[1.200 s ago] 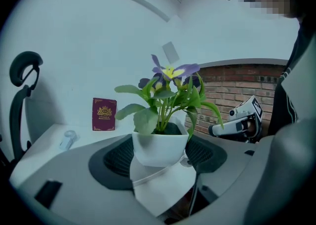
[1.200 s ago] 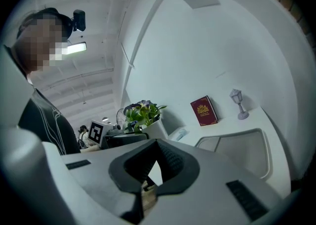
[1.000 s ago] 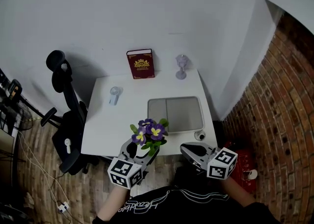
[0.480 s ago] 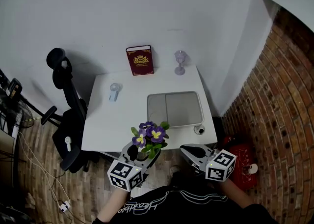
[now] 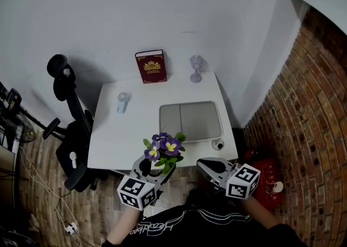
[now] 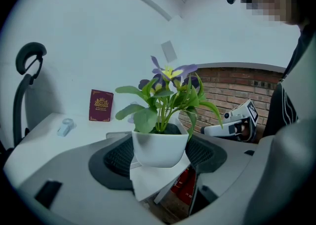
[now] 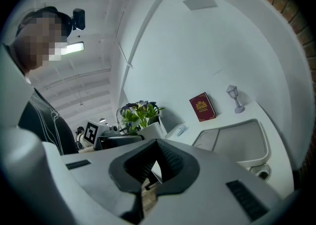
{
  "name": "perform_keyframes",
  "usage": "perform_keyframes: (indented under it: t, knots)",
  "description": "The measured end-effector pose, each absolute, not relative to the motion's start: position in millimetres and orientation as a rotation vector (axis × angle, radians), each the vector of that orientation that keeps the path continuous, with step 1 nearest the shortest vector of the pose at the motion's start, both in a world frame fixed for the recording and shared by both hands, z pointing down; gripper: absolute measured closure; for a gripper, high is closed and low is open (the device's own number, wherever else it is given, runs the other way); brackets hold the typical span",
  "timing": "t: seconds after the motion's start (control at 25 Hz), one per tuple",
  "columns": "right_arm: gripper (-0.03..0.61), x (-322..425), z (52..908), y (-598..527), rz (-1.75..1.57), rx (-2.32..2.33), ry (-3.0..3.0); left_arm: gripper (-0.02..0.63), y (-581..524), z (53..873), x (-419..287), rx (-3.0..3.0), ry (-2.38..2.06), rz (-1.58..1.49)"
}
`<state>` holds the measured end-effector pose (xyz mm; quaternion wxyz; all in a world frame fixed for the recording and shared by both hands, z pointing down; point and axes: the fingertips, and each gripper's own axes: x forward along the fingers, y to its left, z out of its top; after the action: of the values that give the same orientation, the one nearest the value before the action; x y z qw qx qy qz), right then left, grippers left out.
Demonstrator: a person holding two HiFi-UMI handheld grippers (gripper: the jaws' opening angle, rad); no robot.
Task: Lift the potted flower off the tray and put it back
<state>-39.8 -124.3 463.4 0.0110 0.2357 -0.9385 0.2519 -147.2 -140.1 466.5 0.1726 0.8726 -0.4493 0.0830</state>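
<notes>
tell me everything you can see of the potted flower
The potted flower is a small glossy white pot with rounded corners, plastic or ceramic by its look, filled with dark soil. Broad green leaves rise from it, topped by purple blooms with yellow centres. It stands upright in the air, clear of the tray, near the table's front edge. The left gripper holds it, one jaw pressed on each side of the pot; nothing else touches it.
</notes>
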Motion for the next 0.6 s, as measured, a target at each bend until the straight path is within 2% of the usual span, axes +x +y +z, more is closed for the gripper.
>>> perform_keyframes:
  t: [0.6]
  knots:
    - [0.578,-11.6,453.3,-176.5,0.765,0.781,-2.911,0.268,-209.4,479.7,-140.6,2.408,-1.324,0.221]
